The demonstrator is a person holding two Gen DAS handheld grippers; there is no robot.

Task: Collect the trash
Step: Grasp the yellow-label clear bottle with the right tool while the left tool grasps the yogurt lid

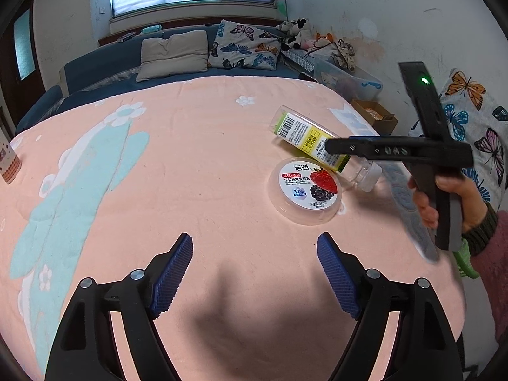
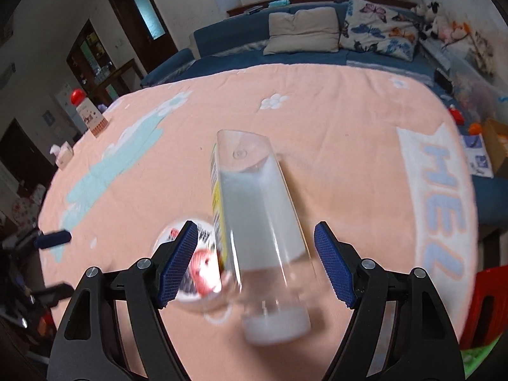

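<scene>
My left gripper [image 1: 255,255] has its fingers spread wide with nothing between the blue ribbed pads [image 1: 173,274], only bare peach blanket [image 1: 197,158] below them. Ahead of the right-hand fingertip and a little to its right lies the round yogurt lid [image 1: 305,192], flat on the blanket, its strawberry-and-blackberry label facing up. Just beyond the lid lies the clear plastic bottle [image 1: 312,141] on its side, with a yellow-green label and its white cap end pointing toward the right; the lid and bottle look to be touching or nearly so.

My right gripper [image 2: 254,247] also has its fingers apart, not pressing on anything. In its own view the bottle [image 2: 263,222] lies lengthwise in the gap between the two fingers, cap end nearest me and base pointing away, with space on both sides of it. The picture is blurred here, so I cannot tell how far above the bottle the pads [image 2: 333,265] are. The yogurt lid [image 2: 198,266] sits just behind the left-hand finger, partly hidden by it.

From the left wrist view, I see the right gripper's [image 1: 333,147] black finger crossing in front of the bottle near its neck, held by a hand [image 1: 451,197] at the right edge. Farther out, a patterned paper cup [image 1: 9,165] stands at the blanket's far left edge, and a sofa with cushions [image 1: 173,54] lies beyond.
</scene>
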